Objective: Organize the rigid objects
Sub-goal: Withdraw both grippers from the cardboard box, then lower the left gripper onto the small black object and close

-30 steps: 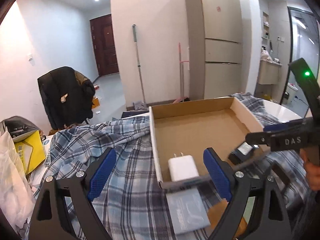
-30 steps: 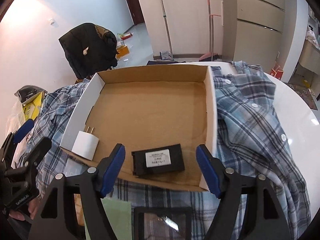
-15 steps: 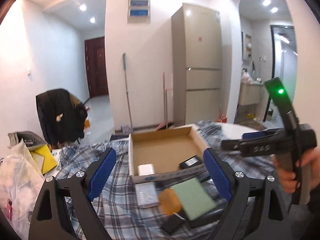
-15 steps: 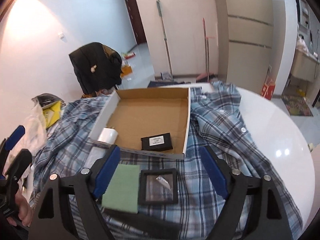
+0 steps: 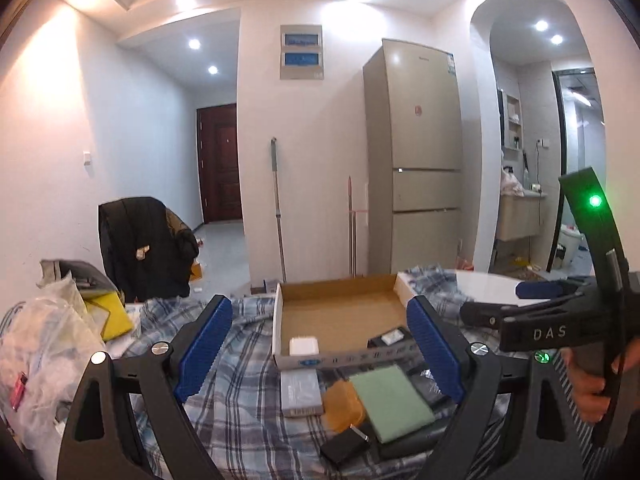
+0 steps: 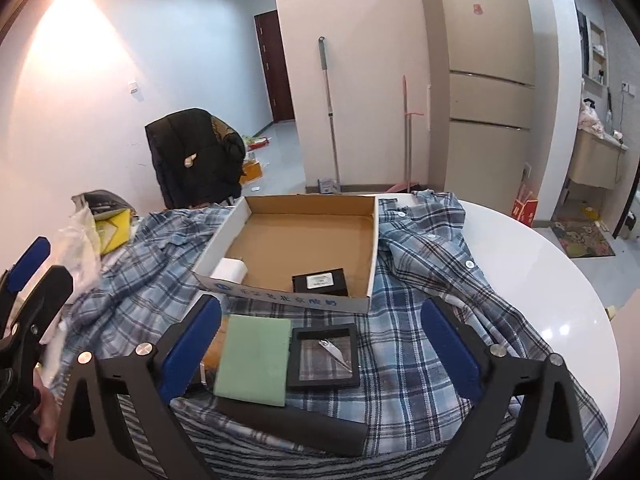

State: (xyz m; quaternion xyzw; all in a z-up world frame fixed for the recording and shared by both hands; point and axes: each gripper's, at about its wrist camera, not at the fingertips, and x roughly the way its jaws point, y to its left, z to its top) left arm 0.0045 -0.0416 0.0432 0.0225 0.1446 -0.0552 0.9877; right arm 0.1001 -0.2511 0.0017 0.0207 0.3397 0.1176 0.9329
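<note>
White walls, a tall beige fridge point(image 5: 416, 160) and a dark door fill the background; below them I see a round white table point(image 6: 552, 280) draped with a blue plaid shirt point(image 6: 420, 264). On the shirt sits a shallow cardboard box point(image 6: 372, 256), its white front wall facing me. Inside it, a white charger point(image 6: 233, 270) lies at the near left corner and a black labelled box point(image 6: 320, 283) rests against the front wall, well apart from the charger. Just in front of the box on the cloth lie a green pad point(image 6: 254, 360) and, touching its right edge, a black display frame point(image 6: 324, 356) with a small metal piece under its window. From the left camera I also make out a grey card box point(image 5: 301, 392) and an orange piece point(image 5: 344, 404) beside the green pad. My left gripper point(image 5: 320, 344) stands wide apart with nothing between its blue pads. My right gripper point(image 6: 320, 348) is opening, and it grips nothing; it hangs above the pad and frame
</note>
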